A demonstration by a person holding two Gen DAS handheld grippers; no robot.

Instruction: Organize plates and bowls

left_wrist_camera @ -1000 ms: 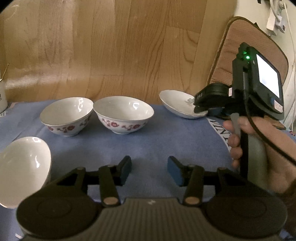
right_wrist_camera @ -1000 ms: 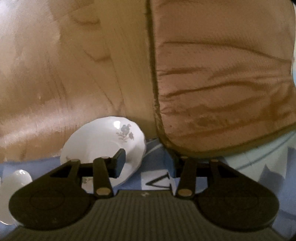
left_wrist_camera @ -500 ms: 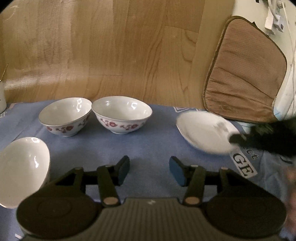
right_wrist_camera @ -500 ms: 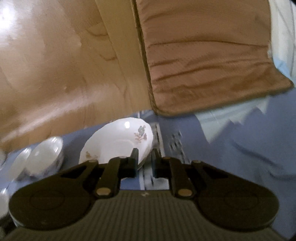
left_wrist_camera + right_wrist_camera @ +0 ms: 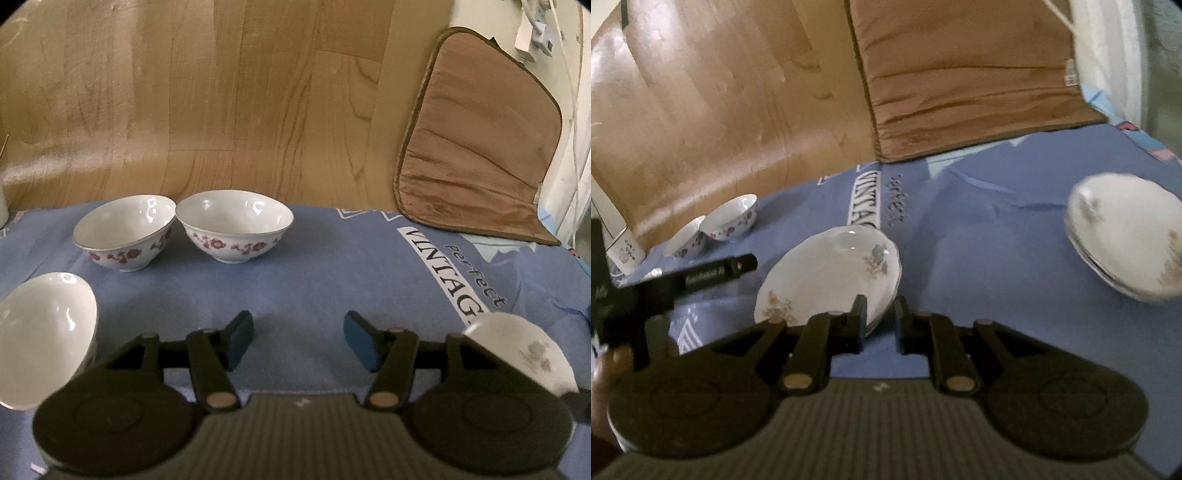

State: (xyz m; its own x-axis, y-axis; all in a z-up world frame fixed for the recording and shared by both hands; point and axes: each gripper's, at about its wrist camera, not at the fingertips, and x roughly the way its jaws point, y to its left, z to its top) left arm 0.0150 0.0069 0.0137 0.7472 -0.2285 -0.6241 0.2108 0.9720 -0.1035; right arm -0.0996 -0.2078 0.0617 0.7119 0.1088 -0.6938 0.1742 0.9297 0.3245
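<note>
Right gripper (image 5: 879,317): jaws closed on the near rim of a floral plate (image 5: 831,273), which it holds tilted above the blue cloth (image 5: 979,236). A second ago this plate was at the back of the cloth, near the brown cushion (image 5: 960,74); half a second ago it was midway; now it is at the near right, and in the left wrist view it shows at the lower right edge (image 5: 524,354). The grip narrowed and then eased slightly, with the rim between the pads throughout. To its right lies what looks like a small stack of matching plates (image 5: 1126,236), blurred; judged from the layout, this is where the carried plate belongs, and lowering it there is the step in hand.

Left gripper (image 5: 298,341): jaws apart with nothing between them, and they have just been opening wider. It hovers over bare cloth and has not shifted. Ahead of it two flowered bowls (image 5: 125,232) (image 5: 234,225) stand upright, rims nearly touching; a third bowl (image 5: 44,332) sits at the near left. All three keep their places, so nesting them remains undone.
</note>
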